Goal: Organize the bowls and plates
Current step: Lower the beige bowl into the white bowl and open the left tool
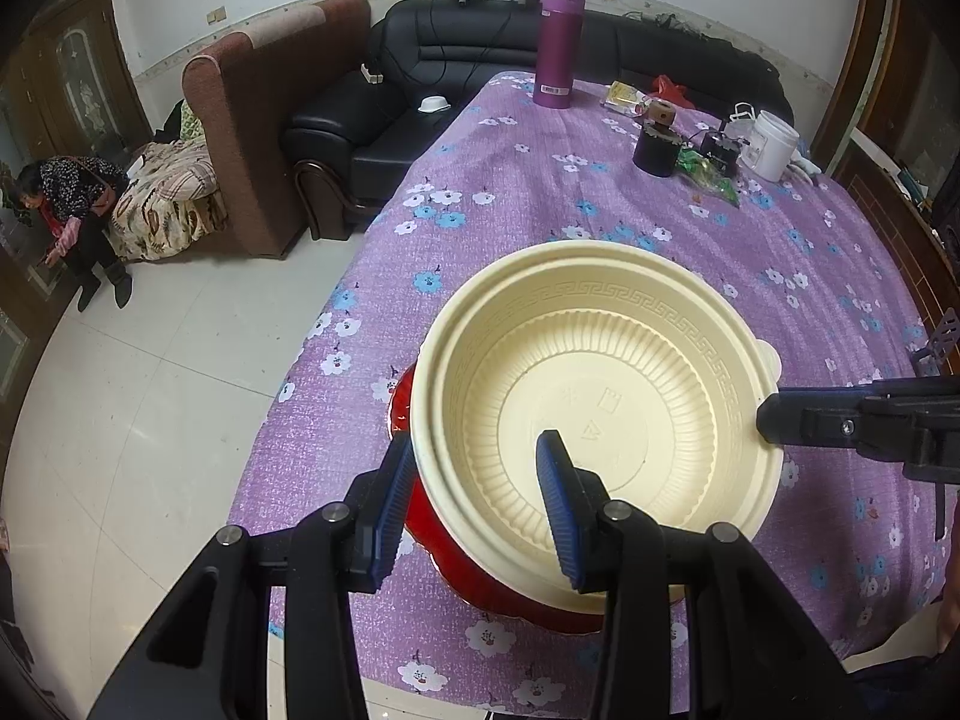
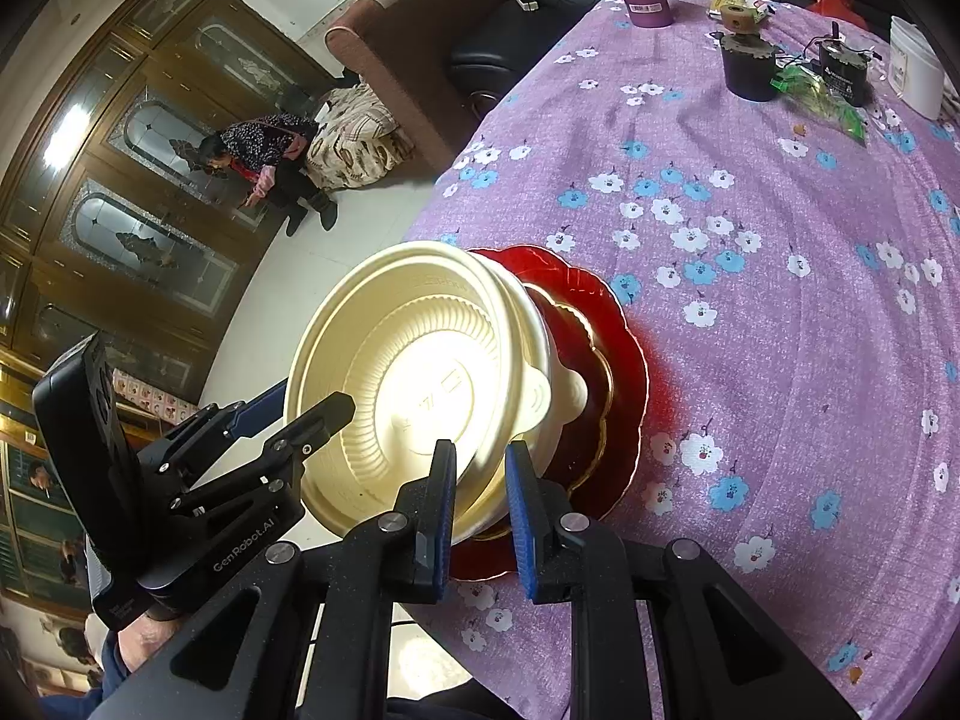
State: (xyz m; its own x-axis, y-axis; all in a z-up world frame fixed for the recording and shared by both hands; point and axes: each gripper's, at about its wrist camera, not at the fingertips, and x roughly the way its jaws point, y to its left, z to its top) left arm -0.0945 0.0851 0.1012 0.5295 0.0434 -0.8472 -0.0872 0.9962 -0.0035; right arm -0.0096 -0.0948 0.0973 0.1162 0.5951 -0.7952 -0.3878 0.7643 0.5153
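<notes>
Tongs (image 1: 474, 498) astride ribbed cream bowl (image 1: 594, 396)

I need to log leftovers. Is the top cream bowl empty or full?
Empty: the cream bowl shows its bare ribbed wall and embossed bottom, with nothing inside except a left gripper finger.

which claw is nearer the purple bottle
Neither clearly; the purple bottle stands far across the table. Left claw and right claw both straddle the cream bowl's rim.

A cream ribbed plastic bowl (image 2: 420, 384) sits nested in a second cream bowl (image 2: 540, 384) on a red scalloped glass plate (image 2: 624, 336); the right gripper (image 2: 477, 516) straddles its rim, the left gripper (image 2: 288, 414) opposite, on the purple floral worktop (image 2: 750, 300)
</notes>
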